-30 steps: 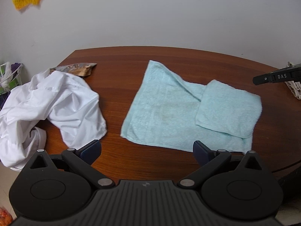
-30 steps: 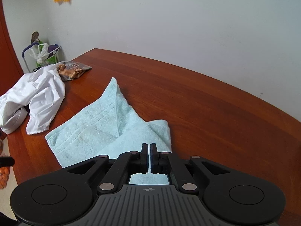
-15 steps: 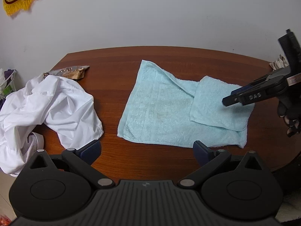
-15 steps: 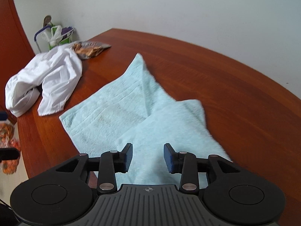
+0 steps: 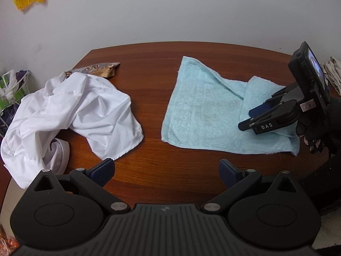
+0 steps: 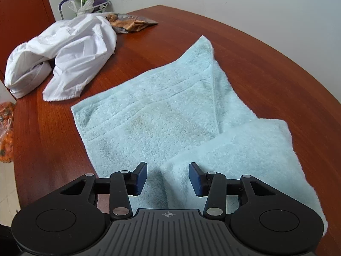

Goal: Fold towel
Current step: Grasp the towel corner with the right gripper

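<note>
A light blue towel (image 5: 204,111) (image 6: 162,117) lies flat on the brown wooden table (image 5: 153,81), its right end folded back over itself into a smaller flap (image 5: 262,98) (image 6: 240,147). My right gripper (image 6: 168,178) (image 5: 247,119) hovers open just above that folded flap, with nothing between its blue pads. A gloved hand (image 5: 315,136) holds it at the right edge of the left wrist view. My left gripper (image 5: 166,170) stands wide open over bare wood near the table's front edge, short of the towel's near edge.
A crumpled white garment (image 5: 70,111) (image 6: 64,55) lies on the table's left side, with a brown foil packet (image 5: 100,70) (image 6: 132,22) behind it. A wire basket with bags (image 6: 85,4) stands off the table's far left corner. An orange bag (image 6: 6,128) sits below.
My right gripper has opened from shut, letting go of the towel's folded end, and moved in over the flap. The left gripper has stayed open and shifted only slightly.
</note>
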The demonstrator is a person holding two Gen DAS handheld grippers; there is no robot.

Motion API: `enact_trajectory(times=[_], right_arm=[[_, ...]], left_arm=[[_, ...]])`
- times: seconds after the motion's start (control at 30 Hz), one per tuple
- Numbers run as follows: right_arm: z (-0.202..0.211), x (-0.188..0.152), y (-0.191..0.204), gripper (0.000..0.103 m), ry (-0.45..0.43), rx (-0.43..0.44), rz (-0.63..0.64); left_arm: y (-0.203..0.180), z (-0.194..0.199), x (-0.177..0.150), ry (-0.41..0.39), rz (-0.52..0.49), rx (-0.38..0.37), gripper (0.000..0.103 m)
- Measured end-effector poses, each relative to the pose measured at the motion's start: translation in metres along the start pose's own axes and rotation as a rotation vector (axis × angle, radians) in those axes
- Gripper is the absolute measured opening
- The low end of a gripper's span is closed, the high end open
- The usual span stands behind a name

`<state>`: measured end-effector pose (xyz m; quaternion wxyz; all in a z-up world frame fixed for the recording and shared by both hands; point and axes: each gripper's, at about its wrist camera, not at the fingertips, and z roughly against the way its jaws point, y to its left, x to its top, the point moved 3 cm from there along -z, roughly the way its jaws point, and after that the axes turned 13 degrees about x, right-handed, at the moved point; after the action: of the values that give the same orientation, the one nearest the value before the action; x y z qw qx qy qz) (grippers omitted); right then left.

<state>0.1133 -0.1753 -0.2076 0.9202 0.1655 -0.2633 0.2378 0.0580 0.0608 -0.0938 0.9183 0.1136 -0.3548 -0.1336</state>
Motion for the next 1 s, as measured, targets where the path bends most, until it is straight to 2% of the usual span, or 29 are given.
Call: enact_trajectory(times=[0.1, 0.23, 0.4, 0.43, 0.5, 0.73, 1.0], right_arm=[[-0.007, -0.002, -0.002, 0.043, 0.022, -0.012, 0.021], [-0.010, -0.005, -0.003, 0.042, 0.009, -0.015, 0.046], [-0.005, -0.005, -0.012, 0.018, -0.028, -0.017, 0.008], [-0.002, -0.005, -0.014, 0.008, -0.036, -0.018, -0.003], [0.008, -0.003, -0.018, 0.008, -0.066, -0.007, -0.034], [0.082, 0.000, -0.038, 0.007, -0.247, -0.040, -0.143], [0.193, -0.040, -0.075, 0.007, -0.453, -0.196, -0.303]], left_arm=[[0.004, -0.002, 0.000, 0.011, 0.018, 0.008, 0.103], [0.004, -0.004, 0.000, 0.018, 0.026, 0.012, 0.103], [0.000, -0.005, 0.003, 0.016, 0.024, 0.017, 0.103], [-0.001, -0.005, 0.003, 0.016, 0.025, 0.019, 0.103], [-0.002, -0.005, 0.004, 0.017, 0.030, 0.020, 0.103], [-0.016, -0.011, 0.003, 0.028, 0.044, 0.006, 0.103], [-0.069, -0.014, 0.006, 0.005, 0.026, -0.097, 0.103]])
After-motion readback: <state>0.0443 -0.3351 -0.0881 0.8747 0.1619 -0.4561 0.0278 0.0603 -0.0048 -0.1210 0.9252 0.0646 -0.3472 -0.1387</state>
